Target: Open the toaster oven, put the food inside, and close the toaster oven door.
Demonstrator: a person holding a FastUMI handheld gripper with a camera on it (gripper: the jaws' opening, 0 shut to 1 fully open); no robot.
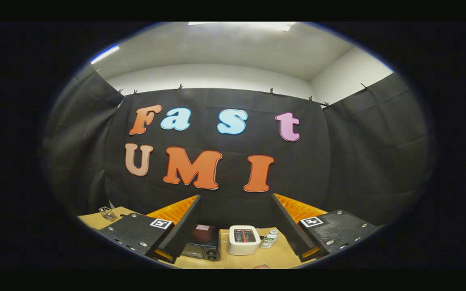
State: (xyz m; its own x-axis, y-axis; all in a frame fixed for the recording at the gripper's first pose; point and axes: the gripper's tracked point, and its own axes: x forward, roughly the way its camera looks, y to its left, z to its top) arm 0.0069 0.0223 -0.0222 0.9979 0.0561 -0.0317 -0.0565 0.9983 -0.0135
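The gripper point(235, 226) is held up above a wooden table point(281, 258), tilted so that most of what lies ahead is the dark cloth wall of the booth with a pale ceiling above it. Its two fingers point(184, 224) are spread wide apart and hold nothing. Low between them, on the table, three things stand in a row. Nearest the left finger sits the toaster oven point(200, 244), a dark box whose front carries knobs at its right side; from this height its door appears closed, though the front is small and partly hidden behind the finger, so this is a judgement and not a certainty. Just to its right stands a white pop-up toaster point(242, 239) with two slots in its top, and just right of that a small white bottle with a green label point(269, 238). Far off at the left edge of the table, beyond the left finger, stands a small clear holder point(106, 213). At the near edge of the table a small rounded pinkish shape point(262, 266) peeks into sight; it may be the food, but too little of it is visible to tell. As far as can be judged, the task has not begun: the door is still to be opened, the food placed inside, and the door shut again.
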